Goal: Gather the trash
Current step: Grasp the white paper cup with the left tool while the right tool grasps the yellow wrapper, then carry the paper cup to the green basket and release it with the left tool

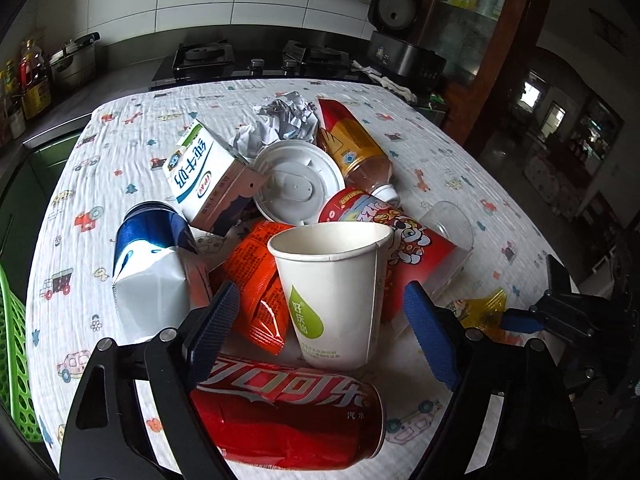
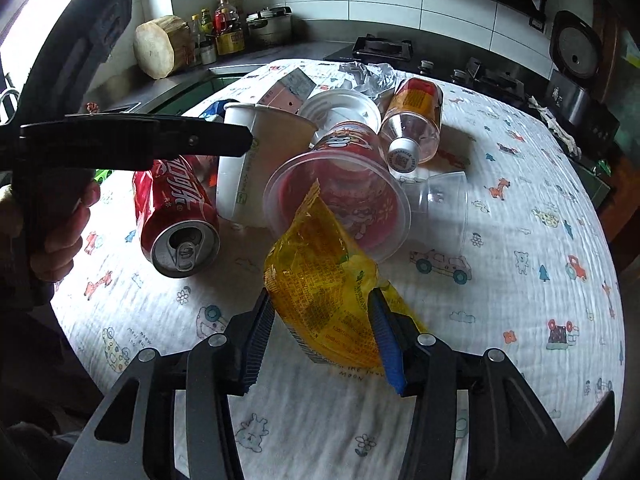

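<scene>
Wrapper [image 2: 320, 280] in right gripper [image 2: 320, 320] jaws, long axis pointing away

Left gripper [image 1: 324, 332] agape, right gripper [image 2: 320, 332] clamped.

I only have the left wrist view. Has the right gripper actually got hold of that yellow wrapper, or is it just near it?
Observer: It has it. The right gripper is shut on the yellow wrapper, with a pad pressing each side.
Operator: Is the red cola can in front of me opened?
Observer: Yes. The red cola can shows its top end to the right wrist camera, and the mouth is open.
Operator: Anything inside the red printed plastic cup?
Observer: The red printed plastic cup lies on its side, mouth toward that camera. What shows of its inside looks empty.
</scene>
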Tool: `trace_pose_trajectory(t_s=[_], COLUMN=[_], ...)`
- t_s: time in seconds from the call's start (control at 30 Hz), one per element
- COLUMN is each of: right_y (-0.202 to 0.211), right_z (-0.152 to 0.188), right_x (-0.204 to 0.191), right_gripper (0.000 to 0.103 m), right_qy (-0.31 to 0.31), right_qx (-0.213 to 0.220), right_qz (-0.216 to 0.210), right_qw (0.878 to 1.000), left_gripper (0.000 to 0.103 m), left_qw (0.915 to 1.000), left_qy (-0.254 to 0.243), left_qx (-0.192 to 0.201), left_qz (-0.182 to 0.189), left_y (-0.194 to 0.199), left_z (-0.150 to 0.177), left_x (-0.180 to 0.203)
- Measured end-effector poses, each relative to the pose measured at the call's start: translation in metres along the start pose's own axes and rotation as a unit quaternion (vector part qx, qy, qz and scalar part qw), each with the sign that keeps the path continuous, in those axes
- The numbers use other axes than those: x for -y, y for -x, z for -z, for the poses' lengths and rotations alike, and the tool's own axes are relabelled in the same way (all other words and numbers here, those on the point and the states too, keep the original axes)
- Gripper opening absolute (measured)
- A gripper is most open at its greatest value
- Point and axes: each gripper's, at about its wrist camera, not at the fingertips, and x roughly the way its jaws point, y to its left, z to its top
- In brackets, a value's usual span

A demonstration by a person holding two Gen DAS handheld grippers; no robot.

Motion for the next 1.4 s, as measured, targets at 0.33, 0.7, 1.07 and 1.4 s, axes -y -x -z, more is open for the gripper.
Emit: trace_pose_trajectory(t_s=[0.33, 0.7, 1.07, 1.4], right_y=[0.007, 0.015, 0.013, 0.002], right_z=[0.000, -0.003, 0.001, -0.014], right_x=[0.001, -0.004, -0.016, -0.030], right_gripper=[0.047, 0.044, 0.043, 0.074], right_qy=[-0.008, -0.011, 0.023, 0.120], right_qx=[0.000, 0.003, -0.008, -0.025], right_qz=[-0.009, -0.012, -0.006, 0.007], right_qw=[1.000, 1.000, 1.000, 0.993], left_gripper=[0.071, 0.060, 0.060, 0.060], left_qw=[0.9996, 0.9996, 0.9990, 0.9981], left_qy=[0.001, -0.007, -0.001, 0.012], left_qx=[-0.024, 0.000, 0.043, 0.060], left_qz=[0.014, 0.026, 0.015, -0.002], left_y=[-0.022, -0.007, 0.038, 0.062], left_z=[-0.002, -0.002, -0.002, -0.003], left_x=[0.001, 0.004, -0.008, -0.024])
